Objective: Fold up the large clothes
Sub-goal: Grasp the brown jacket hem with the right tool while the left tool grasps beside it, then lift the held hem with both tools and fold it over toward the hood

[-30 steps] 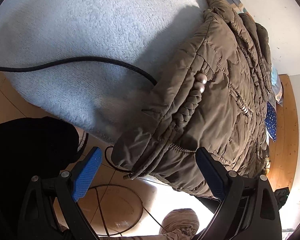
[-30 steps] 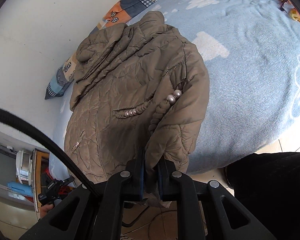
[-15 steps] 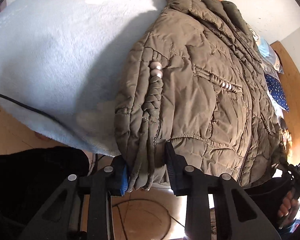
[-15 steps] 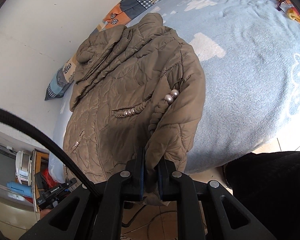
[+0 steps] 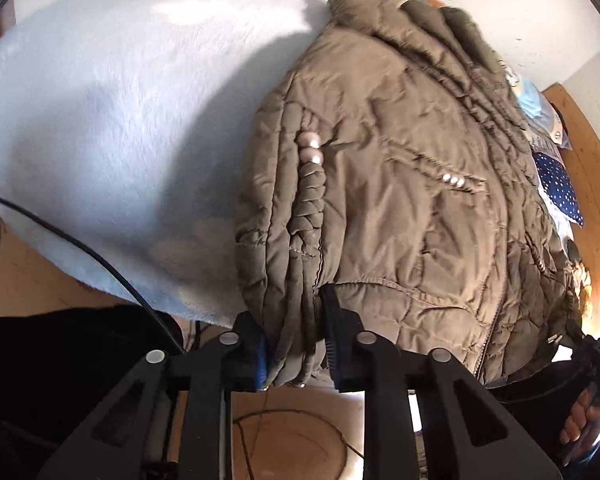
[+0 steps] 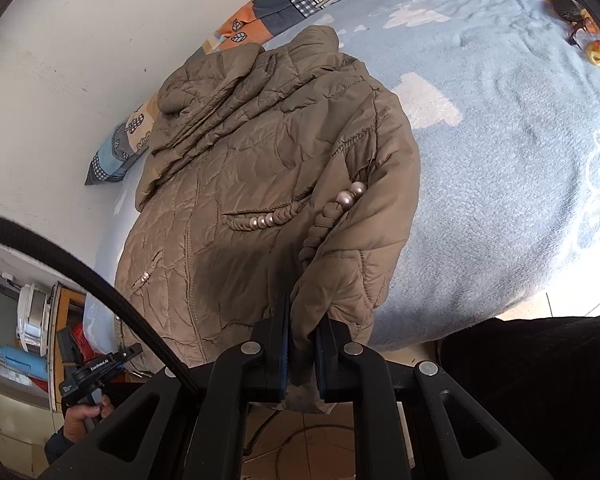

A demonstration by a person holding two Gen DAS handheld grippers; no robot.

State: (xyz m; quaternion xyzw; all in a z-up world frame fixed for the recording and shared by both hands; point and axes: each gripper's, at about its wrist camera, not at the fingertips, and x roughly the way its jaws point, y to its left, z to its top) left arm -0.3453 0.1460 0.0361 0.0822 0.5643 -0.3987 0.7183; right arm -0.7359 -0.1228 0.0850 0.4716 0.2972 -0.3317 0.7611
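Observation:
A brown quilted puffer jacket (image 5: 400,200) with braided trim and pearl beads lies on a light blue fleece blanket (image 5: 120,120), its hem hanging over the bed's near edge. My left gripper (image 5: 294,344) is shut on the bunched hem fold at the jacket's left edge. In the right wrist view the same jacket (image 6: 240,200) lies on the blanket (image 6: 500,140), and my right gripper (image 6: 302,344) is shut on the hem near the braided trim.
A black cable (image 5: 80,248) crosses the blanket edge; another (image 6: 80,276) crosses the right wrist view. Patchwork bedding (image 6: 284,0) lies along the white wall. Small items (image 6: 572,12) lie at the far right of the bed. Wood floor (image 5: 292,440) lies below.
My left gripper moved in from open beside the hem and closed on the jacket's left hem fold. My right gripper stayed shut on the hem, almost still.

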